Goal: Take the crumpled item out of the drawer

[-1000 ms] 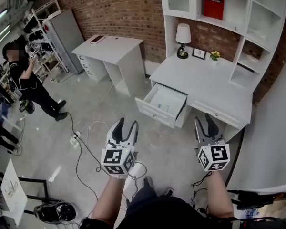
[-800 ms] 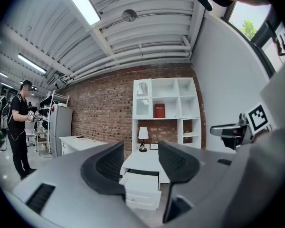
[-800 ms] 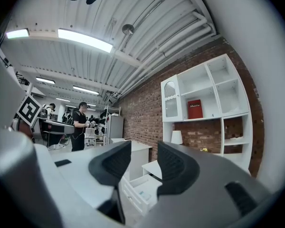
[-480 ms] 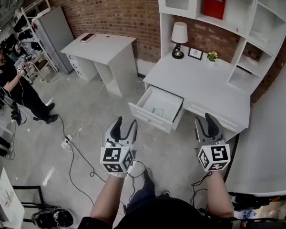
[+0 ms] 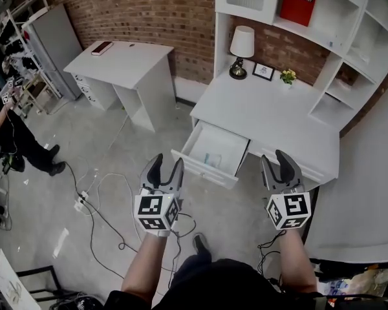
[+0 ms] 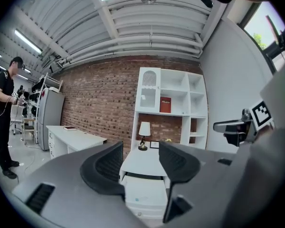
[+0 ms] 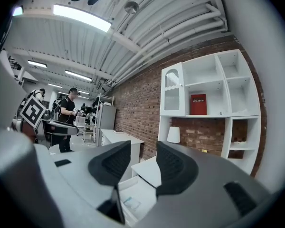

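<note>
Two grippers are held out side by side on bare forearms, jaws pointed at the white desk (image 5: 265,112) and kept short of it, over the floor. On the left gripper (image 5: 166,163) the jaws are seen spread wide, with nothing between the pads. On the right gripper (image 5: 275,160) the jaws are likewise parted and empty. One marker cube is carried on each: left cube (image 5: 155,213), right cube (image 5: 288,210), both printed with black-and-white square patterns; no letters are shown on them.

One drawer (image 5: 200,168) is pulled out from the desk's front edge, at its left end. One crumpled item (image 5: 212,158), pale and small, is seen lying inside, close to the drawer's front edge; it is touched by neither gripper and lies well apart from both. It is also caught in the left gripper view (image 6: 137,199) and the right gripper view (image 7: 130,202).

One red book (image 5: 298,2) is stood on a shelf above the desk; white lettering is printed on its cover, too small to be read. Along the desk's back edge are counted one lamp (image 5: 241,50), one framed picture (image 5: 264,72) and one small plant (image 5: 286,76).

One second desk (image 5: 119,66) is noted along the brick wall. Cables (image 5: 110,205) are strewn on the floor. One person (image 5: 6,134) is seen at the head view's left edge.
</note>
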